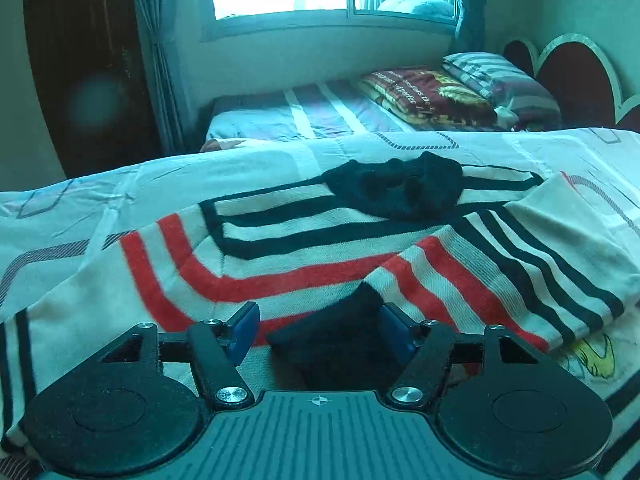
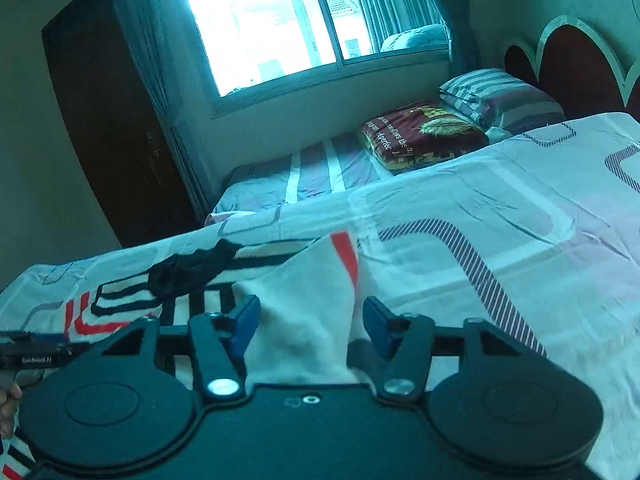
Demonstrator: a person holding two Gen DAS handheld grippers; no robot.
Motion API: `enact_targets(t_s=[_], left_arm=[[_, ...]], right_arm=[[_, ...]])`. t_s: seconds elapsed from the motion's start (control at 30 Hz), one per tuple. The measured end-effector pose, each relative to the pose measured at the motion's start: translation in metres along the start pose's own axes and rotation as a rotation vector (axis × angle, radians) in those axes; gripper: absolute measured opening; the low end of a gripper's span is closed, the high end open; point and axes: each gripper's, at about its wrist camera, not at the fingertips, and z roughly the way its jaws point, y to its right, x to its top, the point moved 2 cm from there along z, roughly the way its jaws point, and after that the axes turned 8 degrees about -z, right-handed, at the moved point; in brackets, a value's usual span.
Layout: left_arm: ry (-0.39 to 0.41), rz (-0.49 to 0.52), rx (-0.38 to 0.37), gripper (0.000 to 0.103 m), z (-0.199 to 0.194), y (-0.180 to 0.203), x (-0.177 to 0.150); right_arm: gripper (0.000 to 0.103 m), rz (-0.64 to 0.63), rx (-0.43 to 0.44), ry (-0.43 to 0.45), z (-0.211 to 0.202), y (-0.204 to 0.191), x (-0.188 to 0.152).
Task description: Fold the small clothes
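Note:
A small white shirt (image 1: 304, 256) with red and black stripes lies spread on the bed, its black collar (image 1: 396, 192) at the far side. A striped sleeve is folded over its right part. My left gripper (image 1: 320, 330) is open just above the near hem. A dark cuff (image 1: 340, 348) lies between its blue pads and the left pad stands clear of it. In the right wrist view a raised white fold of the shirt (image 2: 304, 320) stands between the blue pads of my right gripper (image 2: 312, 326). That gripper is open, with a gap at the right pad.
The bed sheet (image 2: 480, 208) is white with outlined rectangles and stretches off to the right. Behind it is a second bed (image 1: 304, 116) with a folded blanket (image 1: 432, 96) and a striped pillow (image 1: 496, 76), then a window and a dark wardrobe (image 1: 88, 60).

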Motion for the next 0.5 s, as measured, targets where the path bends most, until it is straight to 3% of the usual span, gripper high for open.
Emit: enact_targets(t_s=[0.17, 0.27, 0.33, 0.43, 0.5], left_arm=[[-0.049, -0.039, 0.007, 0.066, 0.026, -0.002, 0.001], [-0.049, -0.047, -0.015, 0.052, 0.031, 0.001, -0.001], [-0.044, -0.040, -0.028, 0.031, 0.031, 0.005, -0.001], [-0.031, -0.013, -0.030, 0.011, 0.030, 0.014, -0.002], [-0.014, -0.006, -0.024, 0.007, 0.027, 0.016, -0.002]], right_arm=[[0.049, 0.048, 0.032, -0.072, 0.079, 0.022, 0.011], [0.049, 0.081, 0.064, -0.122, 0.112, 0.028, 0.011], [0.049, 0.094, 0.098, -0.146, 0.126, 0.028, 0.009], [0.034, 0.020, 0.071, -0.149, 0.132, 0.018, 0.005], [0.018, 0.002, 0.040, -0.127, 0.128, 0.017, 0.004]])
